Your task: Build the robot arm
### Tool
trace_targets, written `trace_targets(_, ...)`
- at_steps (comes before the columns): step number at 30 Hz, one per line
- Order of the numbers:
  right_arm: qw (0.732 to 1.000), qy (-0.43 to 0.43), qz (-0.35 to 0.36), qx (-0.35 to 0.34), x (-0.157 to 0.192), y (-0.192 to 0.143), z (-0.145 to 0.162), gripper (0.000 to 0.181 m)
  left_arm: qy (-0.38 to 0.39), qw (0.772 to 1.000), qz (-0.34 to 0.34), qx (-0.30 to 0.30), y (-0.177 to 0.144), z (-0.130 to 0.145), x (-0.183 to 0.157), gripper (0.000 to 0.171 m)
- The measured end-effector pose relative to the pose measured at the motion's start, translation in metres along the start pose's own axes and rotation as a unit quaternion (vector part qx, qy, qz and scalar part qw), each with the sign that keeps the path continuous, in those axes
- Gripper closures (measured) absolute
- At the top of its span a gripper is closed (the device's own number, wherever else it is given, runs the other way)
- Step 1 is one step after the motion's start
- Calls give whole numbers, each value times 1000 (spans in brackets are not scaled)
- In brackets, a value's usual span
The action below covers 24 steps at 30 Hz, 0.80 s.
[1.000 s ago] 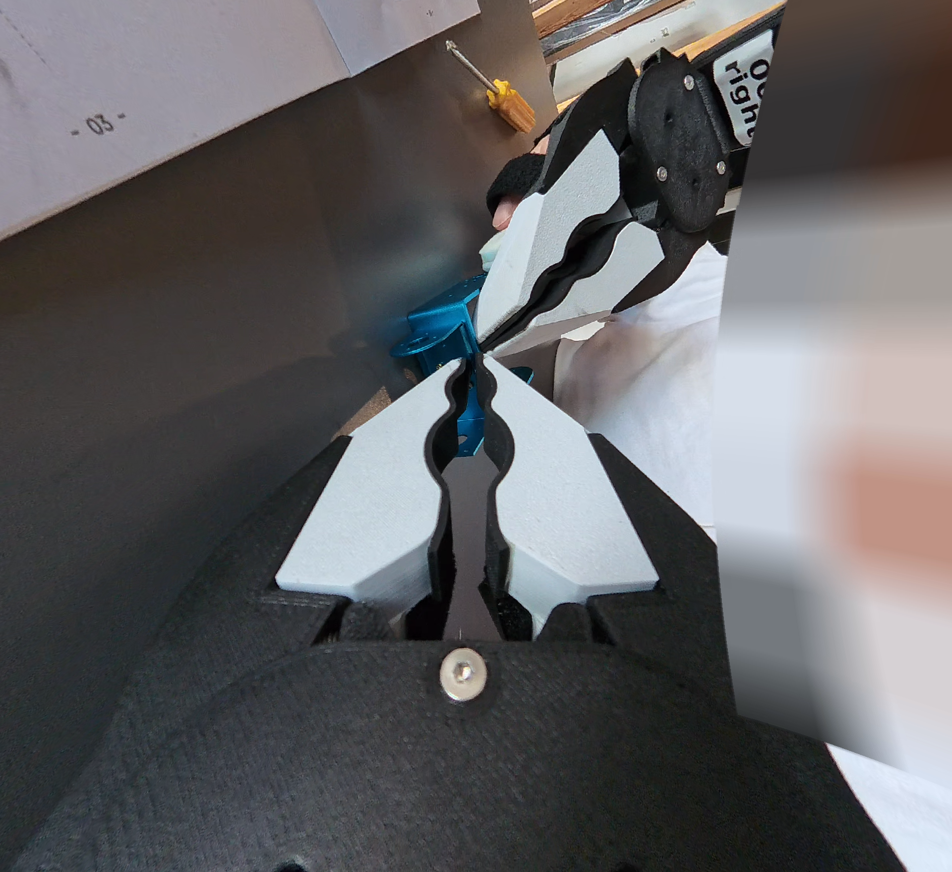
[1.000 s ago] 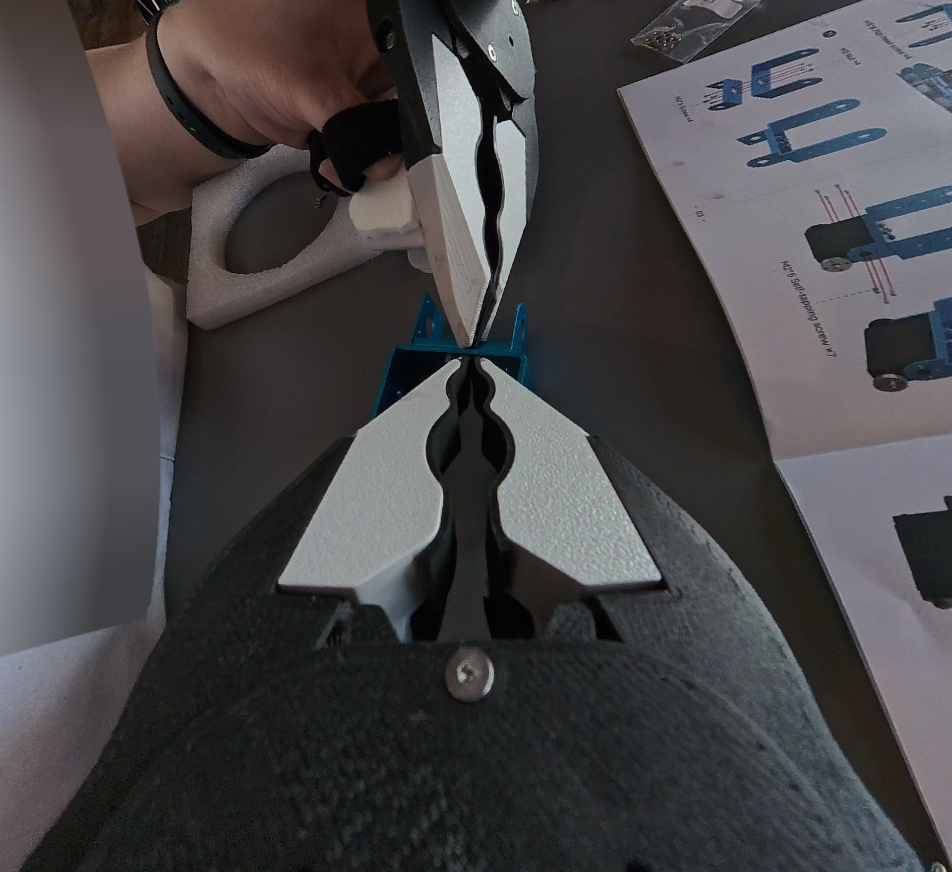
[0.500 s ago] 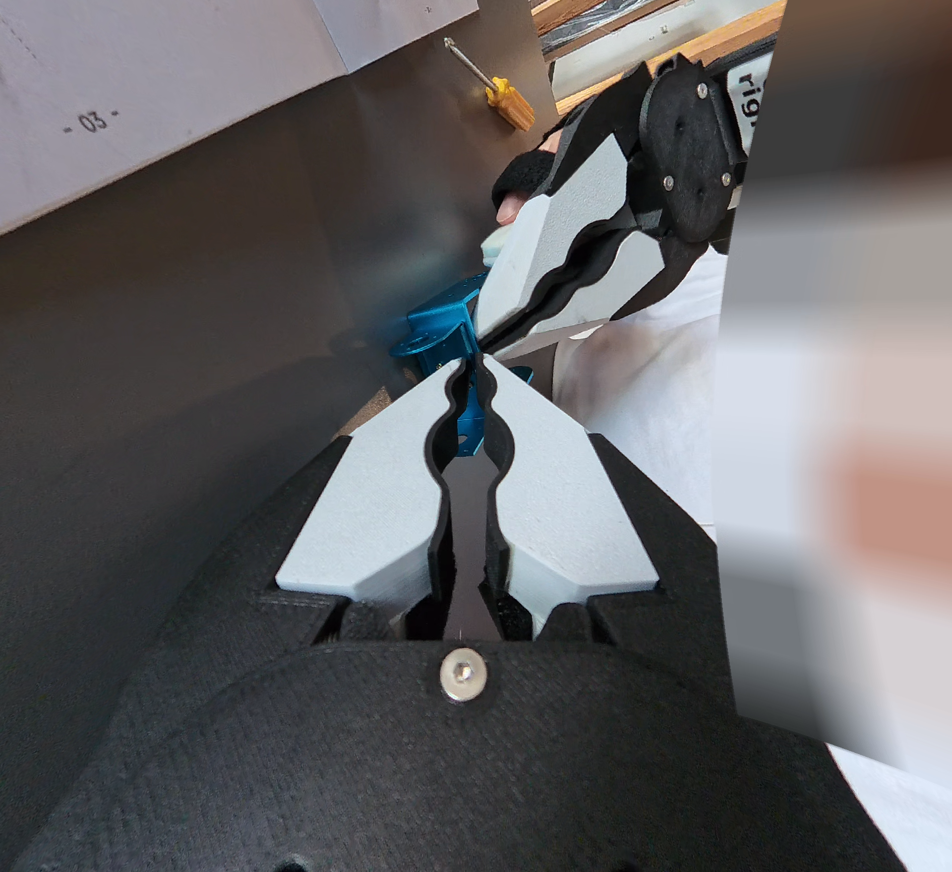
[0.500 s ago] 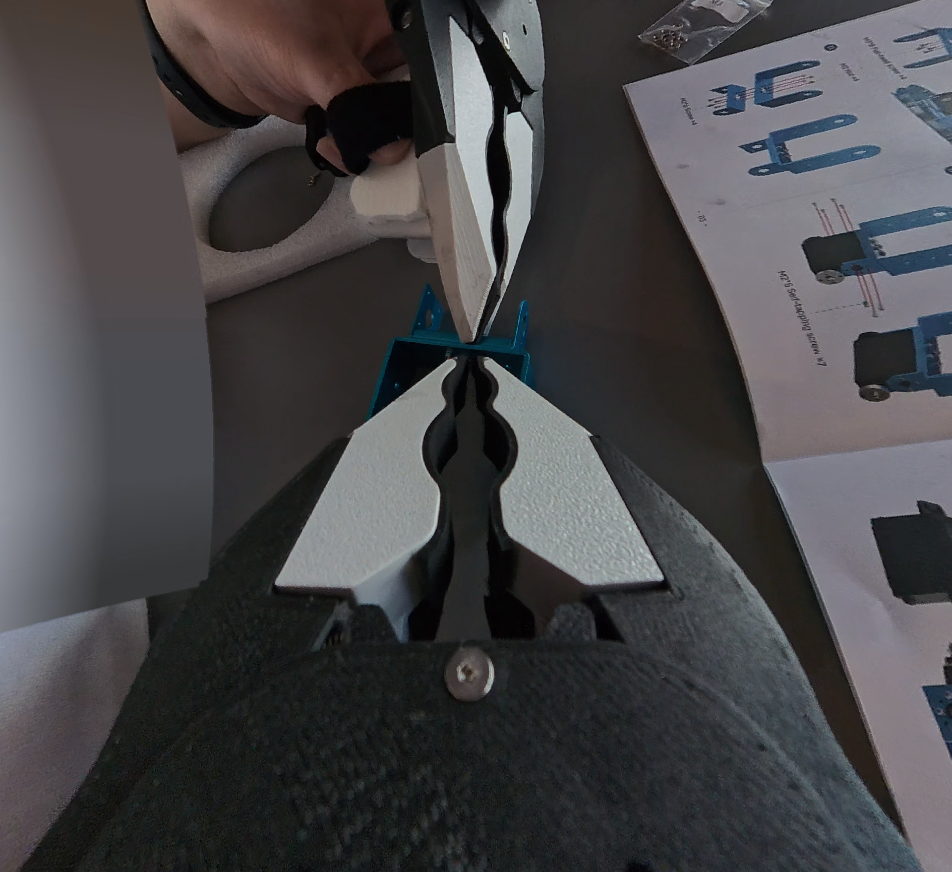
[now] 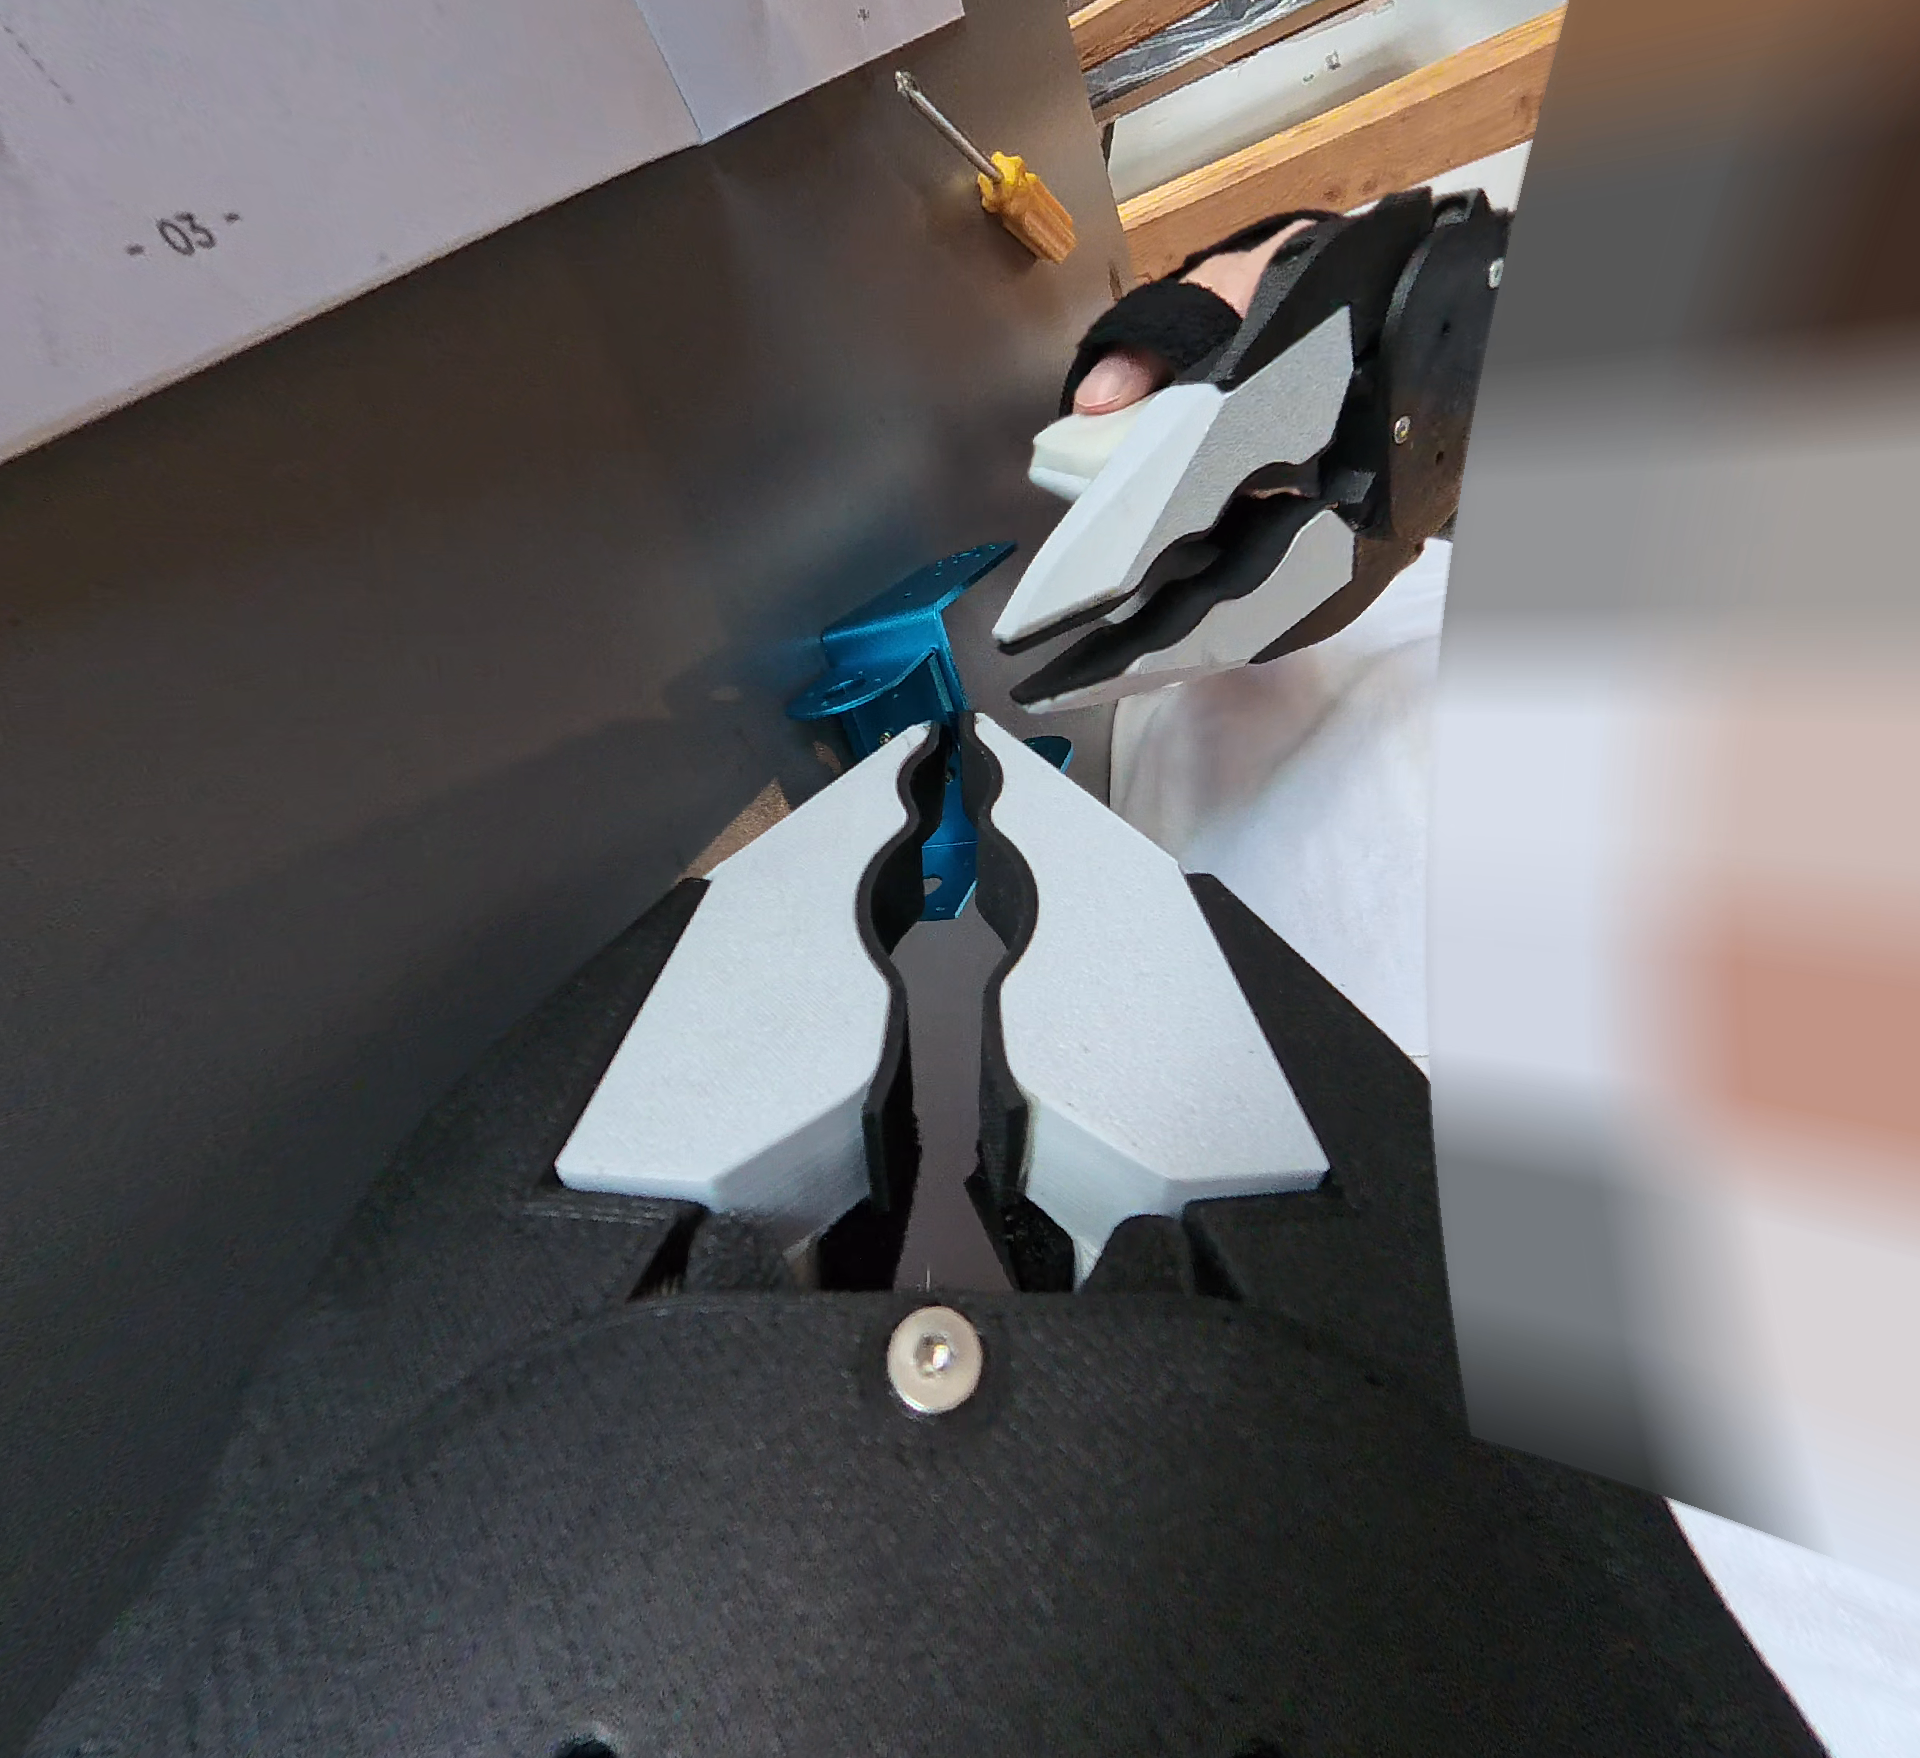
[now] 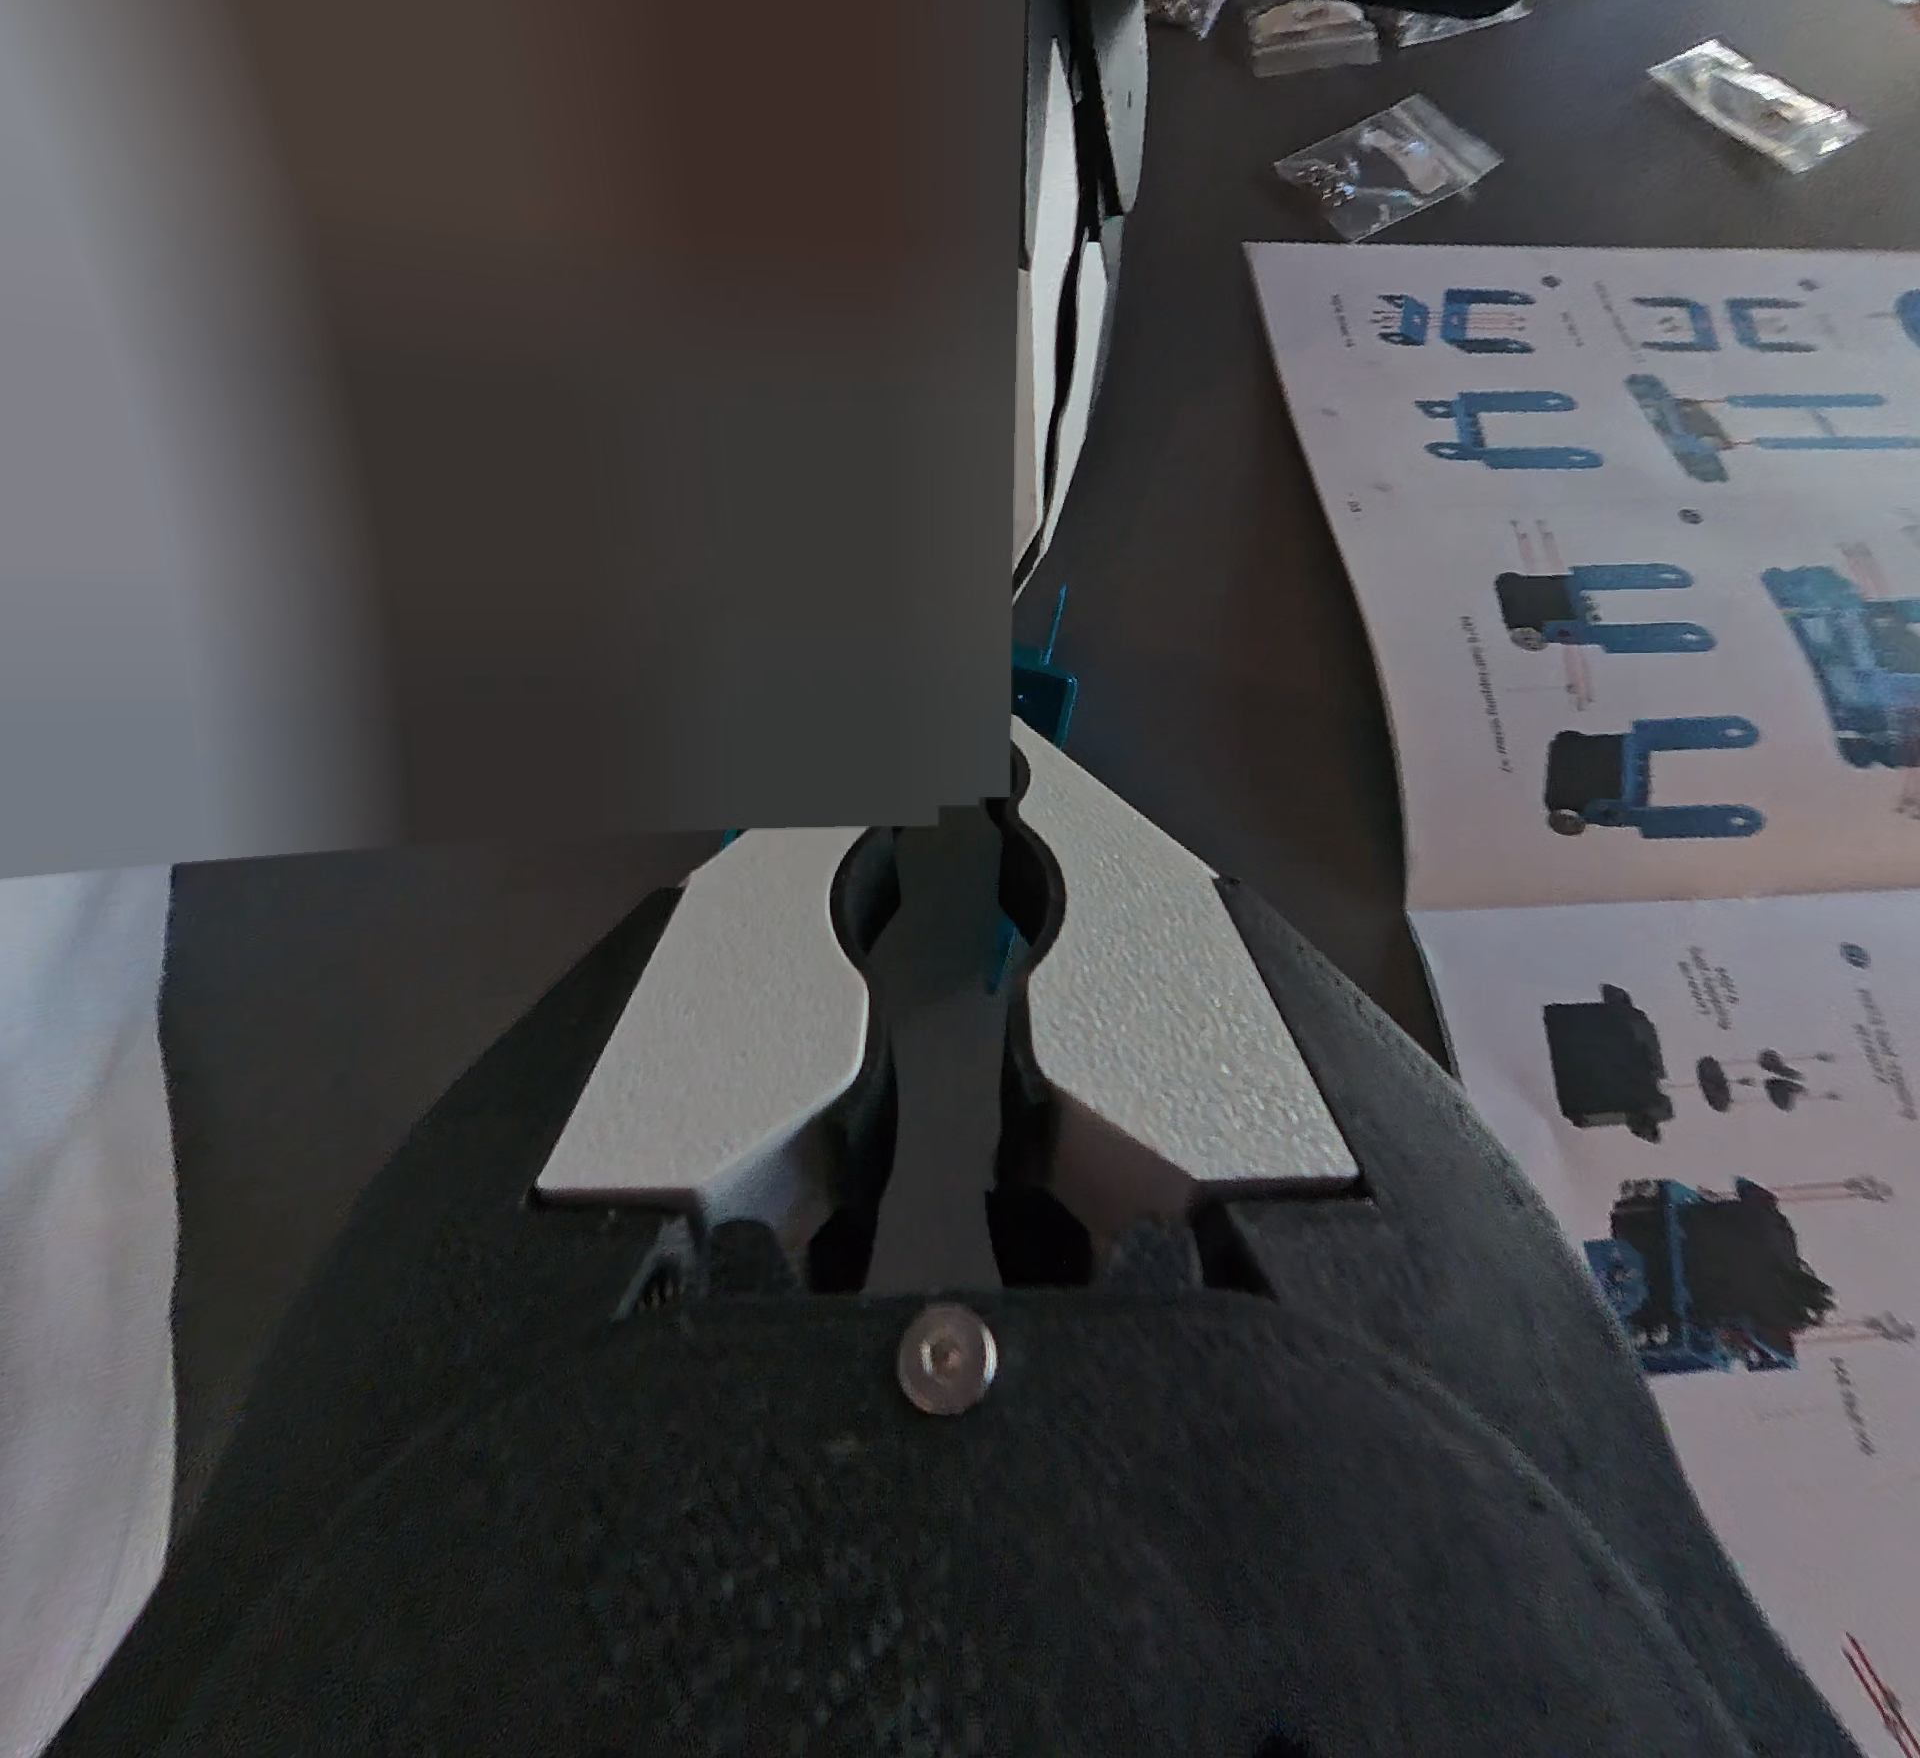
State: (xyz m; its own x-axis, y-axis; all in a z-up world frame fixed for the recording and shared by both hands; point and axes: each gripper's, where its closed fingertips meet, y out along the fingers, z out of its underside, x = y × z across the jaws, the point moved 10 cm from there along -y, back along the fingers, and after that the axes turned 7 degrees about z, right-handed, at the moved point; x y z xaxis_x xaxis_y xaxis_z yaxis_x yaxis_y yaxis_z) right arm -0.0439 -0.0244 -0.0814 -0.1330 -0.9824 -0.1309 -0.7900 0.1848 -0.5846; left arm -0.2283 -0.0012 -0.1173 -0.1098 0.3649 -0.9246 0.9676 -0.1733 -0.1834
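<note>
dark grey tabletop (image 5: 416, 669); wooden beams (image 5: 1299, 139) behind, daylight

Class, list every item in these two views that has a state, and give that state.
left gripper: jaws shut on the blue bracket.
right gripper: jaws slightly open, empty, clear of the bracket.
screwdriver: lying flat on the table, untouched.
instruction booklet: open, lying flat.
plastic bags: lying on the table, small parts inside.

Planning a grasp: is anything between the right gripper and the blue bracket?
Nothing visible. The right gripper, empty, sits just beside the blue bracket with only a bare gap between. The left gripper clamps the bracket's near end.
</note>
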Motion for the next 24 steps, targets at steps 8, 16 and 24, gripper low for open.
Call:
trace_targets(8,999,33,16,-28,2,-10,2,170,0,1000,-3,1,0,1,0,168)
trace_targets(16,999,29,22,-37,0,-14,8,170,-3,1000,-2,2,0,1,-1,167)
trace_targets(24,999,-19,24,-24,2,-20,16,173,-6,1000,-2,-8,-8,1,-2,165)
